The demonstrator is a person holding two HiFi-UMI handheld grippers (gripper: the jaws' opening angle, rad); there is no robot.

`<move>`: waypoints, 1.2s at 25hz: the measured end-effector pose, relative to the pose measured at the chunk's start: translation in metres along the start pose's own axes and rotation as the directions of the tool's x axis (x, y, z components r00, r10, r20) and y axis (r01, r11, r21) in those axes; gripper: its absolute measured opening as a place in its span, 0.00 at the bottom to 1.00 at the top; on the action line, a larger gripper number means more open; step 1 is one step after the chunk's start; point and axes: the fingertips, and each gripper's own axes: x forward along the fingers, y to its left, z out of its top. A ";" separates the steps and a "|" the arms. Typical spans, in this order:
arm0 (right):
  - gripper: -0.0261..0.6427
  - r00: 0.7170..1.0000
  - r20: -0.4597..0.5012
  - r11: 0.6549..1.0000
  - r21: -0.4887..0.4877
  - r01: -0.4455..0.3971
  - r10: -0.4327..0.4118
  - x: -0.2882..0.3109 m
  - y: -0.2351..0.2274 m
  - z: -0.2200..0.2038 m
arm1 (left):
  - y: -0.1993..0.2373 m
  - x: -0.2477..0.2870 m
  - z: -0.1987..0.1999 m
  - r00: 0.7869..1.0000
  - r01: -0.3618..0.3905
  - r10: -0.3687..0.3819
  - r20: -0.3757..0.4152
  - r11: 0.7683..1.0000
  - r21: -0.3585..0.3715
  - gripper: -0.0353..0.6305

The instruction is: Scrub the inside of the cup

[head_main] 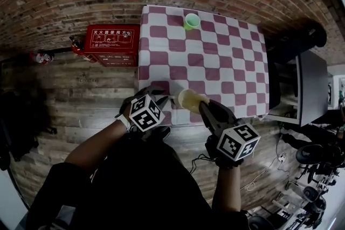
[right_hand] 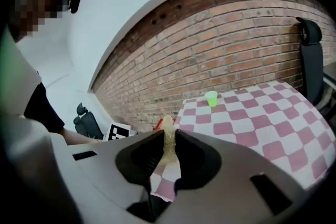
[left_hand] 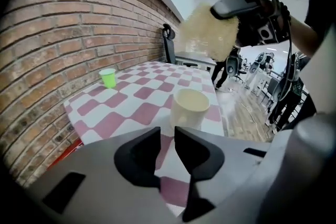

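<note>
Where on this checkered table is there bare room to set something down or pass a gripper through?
The tablecloth is bare across its middle and right side, between the green cup at the far edge and the cream cup at the near edge. The near edge is crowded: the left gripper, the right gripper and its sponge.

Checkered table [head_main: 215,56], cream cup [head_main: 184,99], green cup [head_main: 191,21]

The right tool [right_hand: 168,135] hides most of the sponge [right_hand: 167,123].
</note>
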 end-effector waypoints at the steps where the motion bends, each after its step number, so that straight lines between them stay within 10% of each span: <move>1: 0.15 1.000 0.028 1.000 0.016 -0.008 0.008 -0.007 0.003 0.002 | 0.012 -0.012 0.000 0.999 -0.036 0.036 0.020 0.999 -0.026 0.19; 4: 0.15 0.995 0.103 1.000 0.023 -0.009 0.007 -0.026 0.011 0.003 | 0.061 -0.060 0.007 0.970 -0.192 0.212 0.122 0.969 -0.152 0.19; 8: 0.15 0.968 0.247 0.995 -0.068 0.069 -0.050 -0.046 0.024 0.011 | 0.118 -0.146 0.038 0.818 -0.456 0.499 0.285 0.865 -0.207 0.19; 11: 0.14 0.922 0.379 0.982 -0.131 0.134 -0.076 -0.057 0.045 0.027 | 0.114 -0.192 0.072 0.753 -0.496 0.521 0.401 0.851 -0.175 0.18; 20: 0.14 0.901 0.426 0.962 -0.204 0.181 -0.079 -0.067 0.067 0.041 | 0.040 -0.209 0.139 0.786 -0.318 0.268 0.557 0.948 -0.007 0.18; 30: 0.14 0.894 0.433 0.953 -0.208 0.223 -0.115 -0.067 0.060 0.038 | 0.010 -0.172 0.123 0.866 -0.132 0.128 0.482 0.991 -0.027 0.18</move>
